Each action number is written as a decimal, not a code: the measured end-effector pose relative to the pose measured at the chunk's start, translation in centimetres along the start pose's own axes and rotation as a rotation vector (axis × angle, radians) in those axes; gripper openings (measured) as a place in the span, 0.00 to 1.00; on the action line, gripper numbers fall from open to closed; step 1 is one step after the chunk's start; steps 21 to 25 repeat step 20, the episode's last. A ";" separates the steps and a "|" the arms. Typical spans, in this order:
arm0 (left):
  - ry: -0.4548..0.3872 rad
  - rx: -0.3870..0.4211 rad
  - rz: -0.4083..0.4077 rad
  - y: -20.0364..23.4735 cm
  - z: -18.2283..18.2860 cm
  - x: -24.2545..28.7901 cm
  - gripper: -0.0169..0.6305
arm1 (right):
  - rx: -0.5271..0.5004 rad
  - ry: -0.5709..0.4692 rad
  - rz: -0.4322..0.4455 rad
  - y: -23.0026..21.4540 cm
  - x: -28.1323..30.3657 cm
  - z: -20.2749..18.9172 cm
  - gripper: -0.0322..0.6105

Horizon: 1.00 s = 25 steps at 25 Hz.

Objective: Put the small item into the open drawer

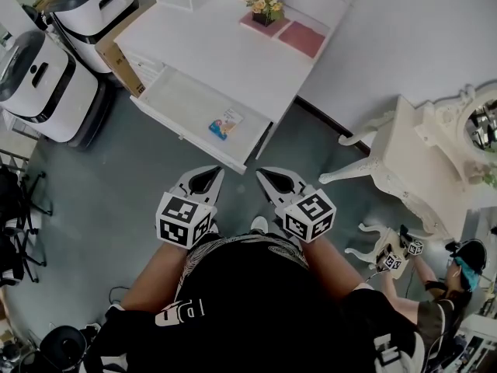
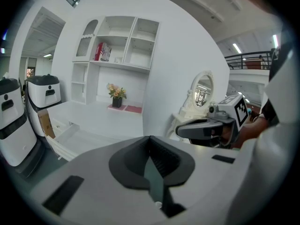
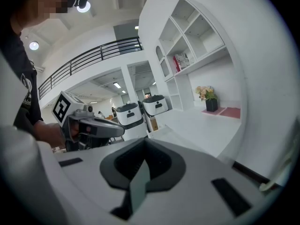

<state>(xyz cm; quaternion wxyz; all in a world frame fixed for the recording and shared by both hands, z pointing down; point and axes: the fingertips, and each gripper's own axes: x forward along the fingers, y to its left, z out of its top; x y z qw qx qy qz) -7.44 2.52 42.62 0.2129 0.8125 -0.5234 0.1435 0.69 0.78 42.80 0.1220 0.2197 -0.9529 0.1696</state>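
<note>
Small flat blue-and-orange packet (image 1: 226, 123), lying inside white pulled-out desk drawer (image 1: 177, 99) near its front rail; left gripper (image 1: 211, 176) and right gripper (image 1: 268, 177) both pinched closed, empty; probable hazard: careless reach knocks protruding drawer front.

potted flowers (image 1: 262, 3) on pink mat (image 1: 276, 28); white vanity (image 1: 410, 158)

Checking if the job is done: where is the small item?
In the head view, the small item lies in the open drawer, toward its right end, just beyond the left gripper and right gripper.
</note>
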 end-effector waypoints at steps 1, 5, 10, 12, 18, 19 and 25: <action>-0.001 0.001 -0.002 0.0 0.1 0.0 0.05 | -0.001 0.000 -0.001 0.0 0.0 0.0 0.06; -0.003 0.005 -0.003 0.0 0.2 0.0 0.05 | -0.004 0.000 -0.005 0.0 0.0 0.0 0.06; -0.002 0.009 -0.006 0.1 0.2 -0.1 0.05 | -0.012 0.003 -0.006 0.1 0.0 0.2 0.06; -0.001 0.008 -0.008 0.0 0.2 -0.1 0.05 | -0.013 0.003 -0.007 0.0 -0.1 0.3 0.06; -0.002 0.011 -0.009 0.3 0.2 -0.4 0.05 | -0.021 0.004 -0.006 0.3 0.0 0.4 0.06; -0.004 0.011 -0.008 0.3 0.2 -0.4 0.05 | -0.022 0.004 -0.006 0.3 0.0 0.4 0.06; -0.006 0.011 -0.008 0.3 0.2 -0.4 0.05 | -0.023 0.004 -0.006 0.4 0.0 0.3 0.06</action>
